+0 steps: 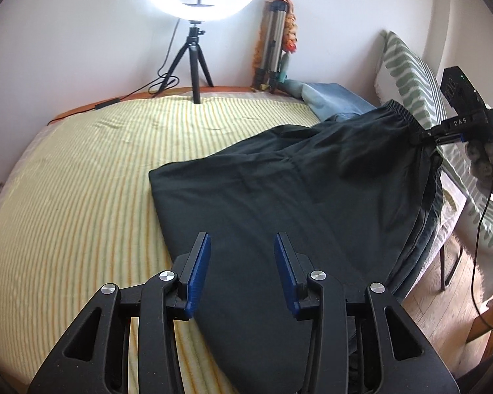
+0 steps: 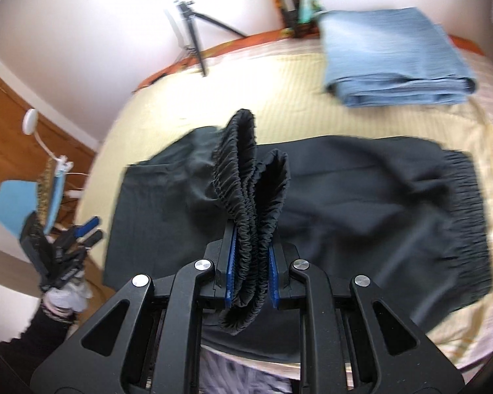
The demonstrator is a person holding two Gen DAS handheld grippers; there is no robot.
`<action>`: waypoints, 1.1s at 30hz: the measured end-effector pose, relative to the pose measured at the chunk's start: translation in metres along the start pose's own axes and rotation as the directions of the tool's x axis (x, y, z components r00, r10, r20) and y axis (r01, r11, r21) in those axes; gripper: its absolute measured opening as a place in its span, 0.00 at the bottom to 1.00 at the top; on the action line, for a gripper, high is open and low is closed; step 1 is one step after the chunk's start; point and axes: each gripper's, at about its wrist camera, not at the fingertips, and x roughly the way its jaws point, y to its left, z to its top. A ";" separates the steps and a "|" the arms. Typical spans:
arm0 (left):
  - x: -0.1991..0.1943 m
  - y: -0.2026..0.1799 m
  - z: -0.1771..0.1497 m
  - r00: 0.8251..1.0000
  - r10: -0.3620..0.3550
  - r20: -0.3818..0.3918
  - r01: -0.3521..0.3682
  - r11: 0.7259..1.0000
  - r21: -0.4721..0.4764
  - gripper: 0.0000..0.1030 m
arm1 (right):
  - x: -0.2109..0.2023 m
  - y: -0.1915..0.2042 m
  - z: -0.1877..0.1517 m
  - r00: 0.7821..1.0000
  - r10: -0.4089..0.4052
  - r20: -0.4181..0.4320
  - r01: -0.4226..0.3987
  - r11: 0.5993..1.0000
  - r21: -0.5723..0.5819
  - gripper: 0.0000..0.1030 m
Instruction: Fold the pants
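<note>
Black pants (image 1: 279,177) lie on the striped yellow bed sheet (image 1: 82,180), partly folded. My left gripper (image 1: 243,246) is open and empty, hovering just above the near part of the pants. My right gripper (image 2: 250,246) is shut on the bunched elastic waistband (image 2: 246,177) and holds it lifted above the rest of the pants (image 2: 361,203). In the left wrist view the right gripper (image 1: 424,136) shows at the far right, pulling the waistband (image 1: 397,111) up off the bed. In the right wrist view the left gripper (image 2: 88,226) shows at the left, open.
A folded blue cloth (image 2: 394,55) lies at the far side of the bed. A ring light on a tripod (image 1: 197,42) stands on the bed's far edge. A green patterned pillow (image 1: 407,75) leans at the right. The wooden floor (image 1: 443,312) lies beyond the bed's right edge.
</note>
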 end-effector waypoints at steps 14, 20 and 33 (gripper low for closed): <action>0.029 -0.003 -0.003 0.988 -0.076 -0.134 0.053 0.985 -0.165 0.48 | -0.003 -0.092 0.002 0.986 -0.161 -0.031 0.163 0.984 0.071 0.17; 0.038 -0.009 -0.008 0.981 -0.092 -0.169 0.054 0.975 -0.216 0.51 | 0.006 -0.110 0.000 0.976 -0.217 -0.033 0.219 0.973 0.072 0.17; 0.023 -0.009 -0.026 0.980 -0.063 -0.188 0.012 0.964 -0.265 0.51 | -0.027 -0.077 0.000 0.936 -0.343 0.077 0.342 0.939 0.025 0.55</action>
